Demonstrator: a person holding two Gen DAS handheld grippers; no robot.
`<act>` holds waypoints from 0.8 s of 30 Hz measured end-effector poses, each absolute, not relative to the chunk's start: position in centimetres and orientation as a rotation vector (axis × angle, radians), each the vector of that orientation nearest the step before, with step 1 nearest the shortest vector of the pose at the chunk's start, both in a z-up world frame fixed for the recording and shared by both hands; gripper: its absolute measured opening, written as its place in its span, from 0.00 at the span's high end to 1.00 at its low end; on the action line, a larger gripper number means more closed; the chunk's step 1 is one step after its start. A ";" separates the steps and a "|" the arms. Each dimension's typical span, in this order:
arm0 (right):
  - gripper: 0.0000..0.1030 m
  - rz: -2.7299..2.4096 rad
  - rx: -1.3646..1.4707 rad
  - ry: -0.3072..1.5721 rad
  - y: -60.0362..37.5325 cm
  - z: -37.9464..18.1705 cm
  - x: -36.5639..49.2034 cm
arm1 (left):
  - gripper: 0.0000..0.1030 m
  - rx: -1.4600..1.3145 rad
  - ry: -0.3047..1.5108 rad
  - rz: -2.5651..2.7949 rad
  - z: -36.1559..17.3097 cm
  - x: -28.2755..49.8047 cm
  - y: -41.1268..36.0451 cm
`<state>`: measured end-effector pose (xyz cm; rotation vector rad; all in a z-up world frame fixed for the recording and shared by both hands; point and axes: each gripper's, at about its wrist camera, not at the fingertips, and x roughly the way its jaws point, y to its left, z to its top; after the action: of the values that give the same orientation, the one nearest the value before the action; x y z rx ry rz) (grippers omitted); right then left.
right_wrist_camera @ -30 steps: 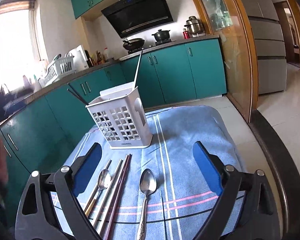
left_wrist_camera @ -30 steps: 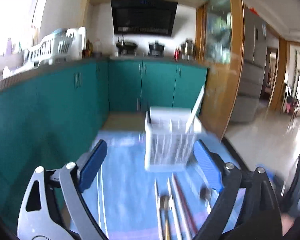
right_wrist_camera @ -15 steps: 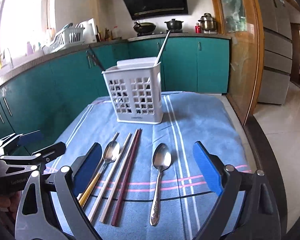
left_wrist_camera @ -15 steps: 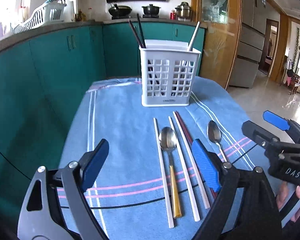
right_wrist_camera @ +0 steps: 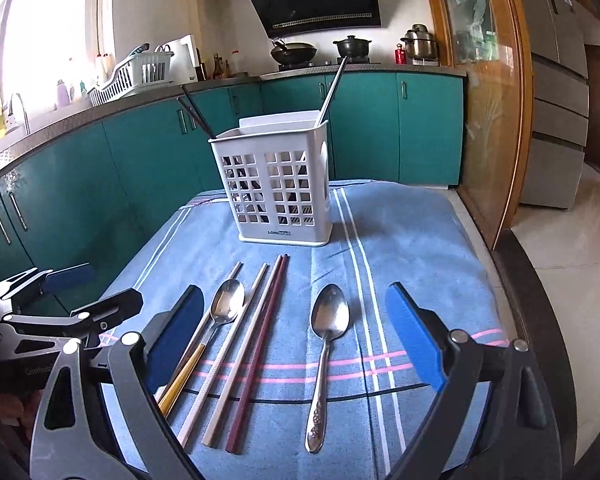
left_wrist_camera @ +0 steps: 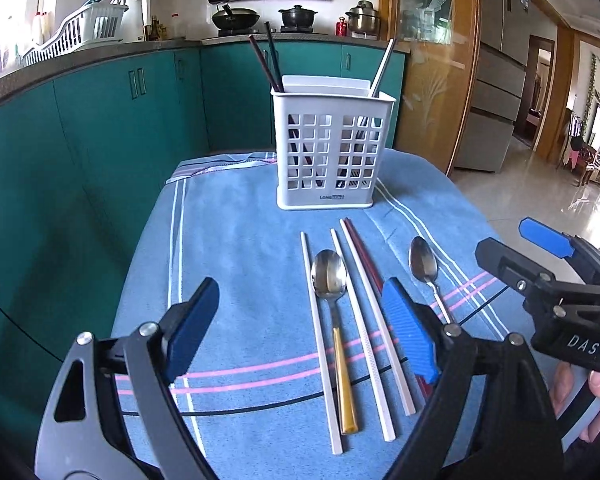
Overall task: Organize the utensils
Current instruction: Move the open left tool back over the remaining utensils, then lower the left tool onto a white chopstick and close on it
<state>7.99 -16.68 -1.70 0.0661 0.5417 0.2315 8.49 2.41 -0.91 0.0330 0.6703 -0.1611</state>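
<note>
A white slotted utensil holder (left_wrist_camera: pixel 327 148) stands upright at the far end of the table (left_wrist_camera: pixel 236 248), with two dark chopsticks (left_wrist_camera: pixel 266 62) leaning out of its left side and one pale chopstick (left_wrist_camera: pixel 382 68) out of its right. Just in front of it, laid lengthwise on the blue striped cloth (right_wrist_camera: pixel 412 240), are three white chopsticks (left_wrist_camera: pixel 320 320), a gold-handled spoon (left_wrist_camera: pixel 334 300) between two of them, a dark red pair (right_wrist_camera: pixel 260 344) beside them, and a silver spoon (right_wrist_camera: pixel 326 344) a little apart on the right. The left tongs (left_wrist_camera: pixel 300 328) hover wide open over the near ends of the white chopsticks, gripping nothing; the right tongs (right_wrist_camera: pixel 294 344) also stand wide open and empty, straddling the silver spoon and red pair from above. Teal cabinets (right_wrist_camera: pixel 360 128) and a stove with pots (right_wrist_camera: pixel 352 46) line the room behind.
</note>
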 end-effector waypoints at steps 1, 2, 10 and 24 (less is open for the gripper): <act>0.12 0.232 0.067 0.543 -16.7 -1.7 8.0 | 0.19 0.034 0.672 -0.161 -0.9 8.5 2.4; 0.12 0.231 0.067 0.544 -16.8 -1.7 8.0 | 0.19 0.033 0.673 -0.159 -1.0 8.6 2.4; 0.13 0.229 0.071 0.545 -16.9 -1.8 7.9 | 0.20 0.026 0.681 -0.160 -1.1 8.7 2.6; 0.13 0.235 0.092 0.546 -17.6 -1.2 8.0 | 0.42 -0.087 0.778 -0.191 -2.0 12.7 3.9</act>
<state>8.05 -17.60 -1.18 0.0921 0.5462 0.2352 12.71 3.93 -1.96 -0.0874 0.7781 -0.1911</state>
